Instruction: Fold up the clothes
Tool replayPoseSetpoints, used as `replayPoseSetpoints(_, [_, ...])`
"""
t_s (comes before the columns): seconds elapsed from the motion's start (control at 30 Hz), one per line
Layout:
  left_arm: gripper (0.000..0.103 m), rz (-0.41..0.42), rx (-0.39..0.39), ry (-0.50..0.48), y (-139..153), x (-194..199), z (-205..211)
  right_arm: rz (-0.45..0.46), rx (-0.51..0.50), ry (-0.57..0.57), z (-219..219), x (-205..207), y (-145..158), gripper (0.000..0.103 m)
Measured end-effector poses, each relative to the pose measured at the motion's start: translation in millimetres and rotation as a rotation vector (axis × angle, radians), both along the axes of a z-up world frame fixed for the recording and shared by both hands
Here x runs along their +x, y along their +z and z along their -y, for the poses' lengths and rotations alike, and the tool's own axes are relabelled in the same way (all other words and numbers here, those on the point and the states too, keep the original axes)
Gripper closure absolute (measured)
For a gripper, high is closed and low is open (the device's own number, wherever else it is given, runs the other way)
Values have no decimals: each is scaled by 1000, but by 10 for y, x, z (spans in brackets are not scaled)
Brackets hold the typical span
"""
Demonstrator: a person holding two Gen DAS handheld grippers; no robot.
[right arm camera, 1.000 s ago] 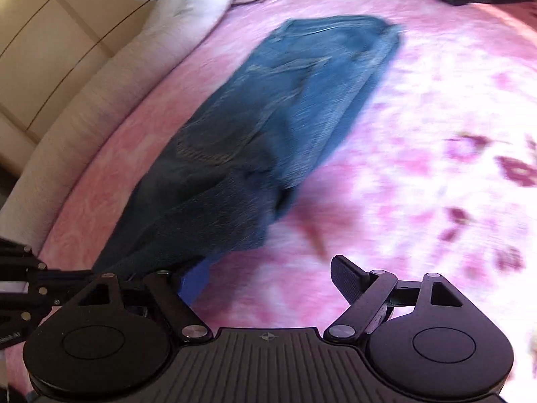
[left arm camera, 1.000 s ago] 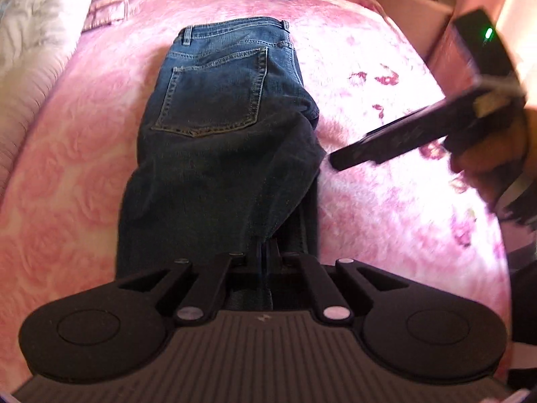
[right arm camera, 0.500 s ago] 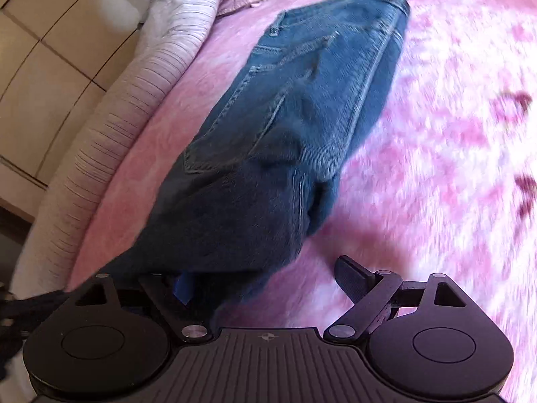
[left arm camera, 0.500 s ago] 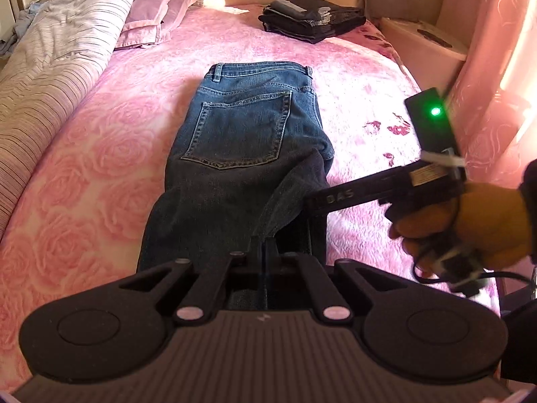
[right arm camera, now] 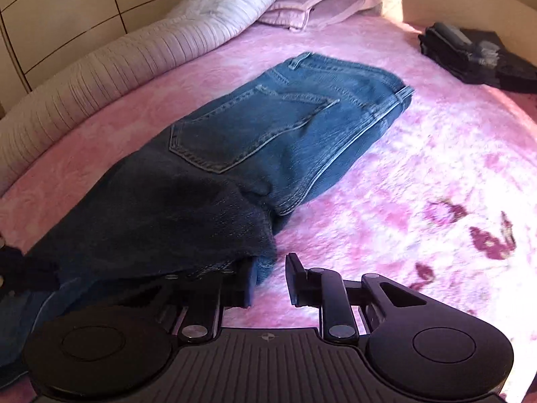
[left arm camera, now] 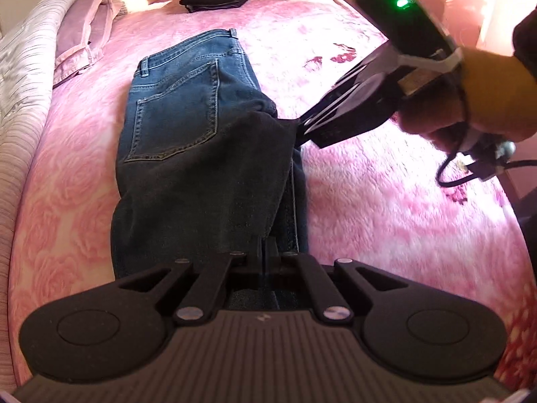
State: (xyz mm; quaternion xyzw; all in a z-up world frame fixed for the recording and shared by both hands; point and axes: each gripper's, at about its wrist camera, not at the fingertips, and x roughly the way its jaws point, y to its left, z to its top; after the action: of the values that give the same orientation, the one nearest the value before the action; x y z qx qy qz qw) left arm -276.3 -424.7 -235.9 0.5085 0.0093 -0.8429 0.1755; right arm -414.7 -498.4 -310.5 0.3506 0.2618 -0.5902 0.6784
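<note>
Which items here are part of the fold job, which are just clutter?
In the job:
- blue jeans
- left tongs, shut on the jeans
- right tongs, jaws just been closing beside the jeans' edge

Lying about:
- dark folded clothes
- pillow
- striped duvet

A bedroom in a home. Wide bed under a pink rose-patterned blanket (right arm camera: 402,168); along its far side a rolled striped quilt (right arm camera: 110,70), and at its head a lilac pillow (right arm camera: 315,3). Beyond the quilt, cream panelled cupboard doors (right arm camera: 57,16). Near the bed's head, a dark stack of folded clothes (right arm camera: 476,57). Beside the bed, a pink curtain (left arm camera: 470,0).
</note>
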Motion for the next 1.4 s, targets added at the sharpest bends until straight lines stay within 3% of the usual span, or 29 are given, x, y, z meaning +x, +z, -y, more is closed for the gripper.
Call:
replayPoseSetpoints(0.1, [103, -20, 2, 50, 62, 67, 99, 8, -14, 0, 108, 41, -47, 69])
replayPoseSetpoints(0.17, [103, -22, -1, 57, 97, 83, 144, 15, -32, 12, 154, 32, -41, 68])
replayPoseSetpoints(0.2, [102, -20, -2, 52, 107, 75, 150, 18, -36, 22, 175, 18, -51, 69])
replayPoseSetpoints(0.23, [102, -16, -6, 42, 112, 61, 146, 14, -30, 32, 185, -1, -44, 92])
replayPoseSetpoints(0.27, [102, -10, -12, 22, 111, 36, 125, 9, -19, 42, 171, -32, -5, 95])
replayPoseSetpoints(0.43, [102, 59, -51, -105, -77, -71, -121, 0, 20, 29, -126, -161, 316, 98])
replayPoseSetpoints(0.6, [102, 118, -49, -141, -301, -43, -271, 28, 73, 12, -89, -172, 220, 98])
replayPoseSetpoints(0.73, [102, 149, -21, -130, -336, -25, -300, 101, 140, -14, -75, -296, 139, 97])
replayPoseSetpoints(0.8, [100, 141, -12, -125, -255, -39, -323, 138, 165, -10, -128, -390, 168, 92])
replayPoseSetpoints(0.9, [97, 93, -7, -118, -50, -142, -361, 175, 150, -13, -153, -579, 300, 60])
replayPoseSetpoints(0.93, [91, 71, -13, -117, 15, -216, -378, 190, 136, -29, -93, -667, 325, 45])
replayPoseSetpoints(0.97, [80, 53, -23, -116, 62, -295, -392, 206, 122, -45, -34, -754, 350, 39])
replayPoseSetpoints(1.1, [75, 36, -98, -140, -34, -765, -453, 276, 83, -116, 300, -1079, 380, 39])
replayPoseSetpoints(1.23, [75, 154, -231, -234, -452, -1210, -508, 329, 70, -153, 760, -1282, 280, 39])
replayPoseSetpoints(1.3, [82, 186, -303, -254, -551, -1300, -487, 377, 71, -168, 957, -1395, 201, 39])
replayPoseSetpoints(1.33, [95, 194, -335, -257, -581, -1331, -471, 409, 72, -189, 1030, -1484, 159, 38])
replayPoseSetpoints(1.37, [101, 195, -353, -251, -592, -1349, -442, 444, 70, -216, 1117, -1579, 109, 37])
replayPoseSetpoints(1.4, [101, 186, -353, -240, -573, -1335, -407, 478, 65, -244, 1196, -1683, 57, 37])
